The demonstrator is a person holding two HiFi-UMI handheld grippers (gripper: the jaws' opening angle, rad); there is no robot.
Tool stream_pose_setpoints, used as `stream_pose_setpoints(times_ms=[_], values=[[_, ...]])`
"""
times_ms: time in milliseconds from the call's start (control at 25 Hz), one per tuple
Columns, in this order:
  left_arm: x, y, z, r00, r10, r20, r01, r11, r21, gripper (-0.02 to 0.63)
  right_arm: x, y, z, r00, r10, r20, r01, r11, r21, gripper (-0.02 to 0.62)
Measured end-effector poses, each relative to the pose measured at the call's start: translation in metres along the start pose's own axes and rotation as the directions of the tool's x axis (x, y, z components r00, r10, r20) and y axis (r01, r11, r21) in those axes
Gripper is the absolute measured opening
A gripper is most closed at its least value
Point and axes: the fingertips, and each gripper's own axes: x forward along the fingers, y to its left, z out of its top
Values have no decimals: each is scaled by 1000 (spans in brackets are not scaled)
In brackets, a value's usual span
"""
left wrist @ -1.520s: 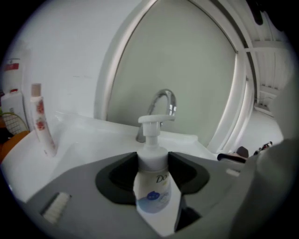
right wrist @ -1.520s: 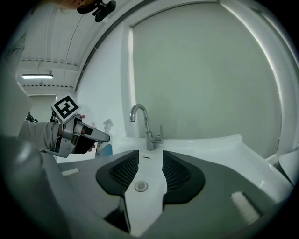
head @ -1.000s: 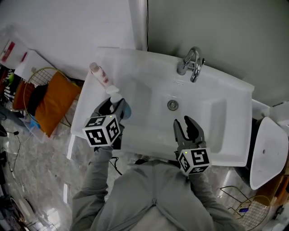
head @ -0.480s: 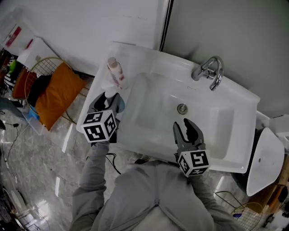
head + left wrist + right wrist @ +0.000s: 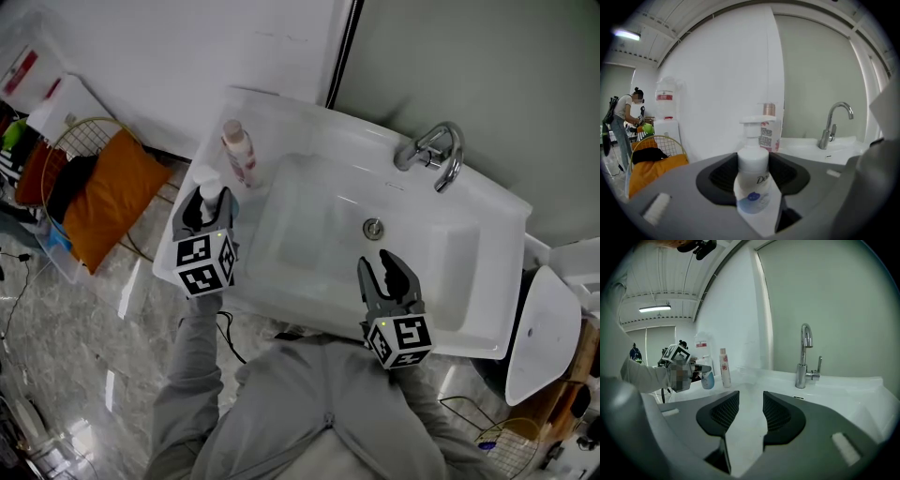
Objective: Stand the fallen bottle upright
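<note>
Pump bottle [image 5: 752, 187] upright, clamped in left claw [image 5: 206, 208] over the sink's [image 5: 469, 272] left ledge; seated or just above, hard to tell. Risky if released early on that narrow ledge: could topple into the basin or off the left edge, or knock the tall bottle [image 5: 239, 153] just beyond. Right claw [image 5: 380, 267] apart, empty, at the near rim. Count: two bottles, two claws, one tap [image 5: 433, 155], one sink.

White wall [image 5: 187, 56] beside grey-green wall [image 5: 469, 75], glossy marble floor [image 5: 66, 375], white washbasin [image 5: 487, 202], ceiling strip light [image 5: 655, 309].
</note>
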Motion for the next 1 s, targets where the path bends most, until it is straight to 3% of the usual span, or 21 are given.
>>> stream_pose_setpoints(times_ms=[360,520,1000], values=[[-4,5,-14,998,34,53,-32,999,-29,259,-1,0,0,1000,-8,2,8,1000,-9,141],[-8,2,-16,997,30,67,-30,1000,-2,261,0,4,0,1000,3,1,-3,1000,-10,141],[-14,-6,-34,1000,14,20,-15,1000,13,262,-4,5,0,1000,6,11,-6,1000,-2,141]])
